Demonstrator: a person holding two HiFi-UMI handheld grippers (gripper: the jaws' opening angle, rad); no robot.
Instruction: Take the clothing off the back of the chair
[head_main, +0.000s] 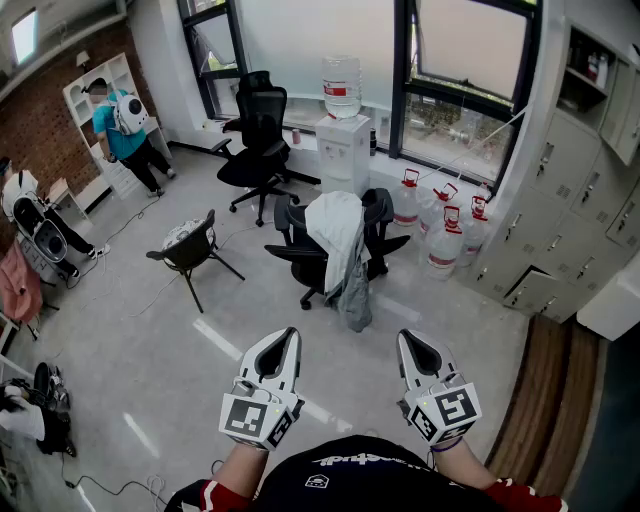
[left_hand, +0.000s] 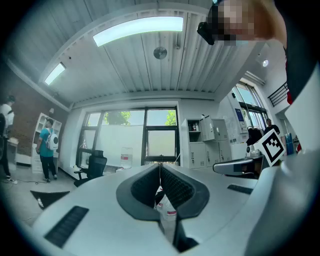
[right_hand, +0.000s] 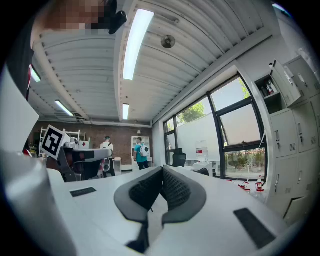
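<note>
A: Grippers?
B: Left gripper (head_main: 289, 333) and right gripper (head_main: 408, 338) both have jaws pressed together with nothing between them. Both are well apart from the chair (head_main: 297, 256).
A: Clothing?
B: Clothing (head_main: 337, 232) is draped over the chair's back, its grey part hanging down to the floor (head_main: 150, 340). The chair stands in front of the water dispenser (head_main: 343, 150).

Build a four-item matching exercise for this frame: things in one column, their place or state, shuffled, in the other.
1 clothing
2 water dispenser
3 red-capped jugs
4 left gripper

a shut, empty
b on the floor by the lockers
c draped over the chair back
d carries a bottle on top

Pairs: 1-c, 2-d, 3-b, 4-a
</note>
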